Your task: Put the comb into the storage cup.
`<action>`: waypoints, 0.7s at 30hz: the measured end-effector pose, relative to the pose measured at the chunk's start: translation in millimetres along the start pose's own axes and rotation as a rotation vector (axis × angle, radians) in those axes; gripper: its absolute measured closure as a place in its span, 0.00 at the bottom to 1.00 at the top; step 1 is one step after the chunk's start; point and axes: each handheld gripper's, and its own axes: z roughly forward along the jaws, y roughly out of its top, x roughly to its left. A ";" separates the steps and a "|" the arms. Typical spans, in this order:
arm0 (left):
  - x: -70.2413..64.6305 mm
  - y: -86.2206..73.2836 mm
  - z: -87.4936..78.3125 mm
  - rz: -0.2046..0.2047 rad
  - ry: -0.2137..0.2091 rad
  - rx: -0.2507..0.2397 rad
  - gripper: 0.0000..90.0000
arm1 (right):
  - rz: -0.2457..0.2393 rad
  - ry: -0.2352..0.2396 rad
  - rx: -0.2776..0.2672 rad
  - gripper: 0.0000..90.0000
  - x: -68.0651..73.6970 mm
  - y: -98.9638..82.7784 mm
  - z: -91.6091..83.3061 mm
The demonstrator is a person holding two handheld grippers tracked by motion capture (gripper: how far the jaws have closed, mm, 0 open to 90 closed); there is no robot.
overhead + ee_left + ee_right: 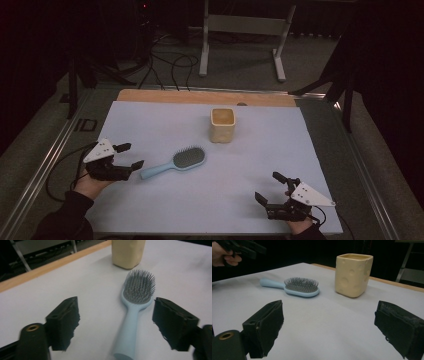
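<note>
- On the bench (150, 96), w/ a pale matte sheet (165, 125) over a wooden top, lies a light-blue plastic hairbrush (173, 163): oval head, dense grey bristles up, smooth round handle pointing at left tongs.
- Left tongs (129, 155): jaws apart, nothing gripped; in left gripper view the brush handle end sits between the blocky black pads (63, 323), no pad touching it.
- Right tongs (272, 187): jaws wide apart, empty, near front edge, well apart from brush.
- Cream squarish cup (222, 125), dimpled like cheese, glossy, upright just beyond brush head.
</note>
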 end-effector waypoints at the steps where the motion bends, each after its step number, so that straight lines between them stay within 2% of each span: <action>1: 0.4 -0.9 1.5 -0.003 -0.001 0.003 0.34 | 0.000 0.000 0.000 0.10 -0.1 0.0 0.0; 5: 2.9 -4.6 8.5 -0.027 -0.027 0.029 0.47 | -0.001 0.001 0.001 0.10 -0.1 -0.3 0.4; 8: 3.3 -6.3 11.9 -0.026 -0.020 0.047 0.57 | 0.000 0.001 0.002 0.10 0.3 -0.1 0.3; 9: 4.0 -7.5 13.9 -0.023 -0.016 0.057 0.57 | -0.001 0.003 0.001 0.10 0.2 -0.1 0.3; 10: 4.3 -8.3 14.8 -0.022 -0.007 0.060 0.62 | 0.001 0.004 0.001 0.10 0.0 -0.1 0.2; 15: 5.4 -11.5 18.6 -0.010 0.011 0.081 0.79 | 0.000 0.006 0.000 0.10 0.1 -0.1 0.3; 21: 6.7 -17.3 26.9 -0.007 0.003 0.130 0.97 | 0.000 0.006 0.000 0.10 0.0 -0.1 0.2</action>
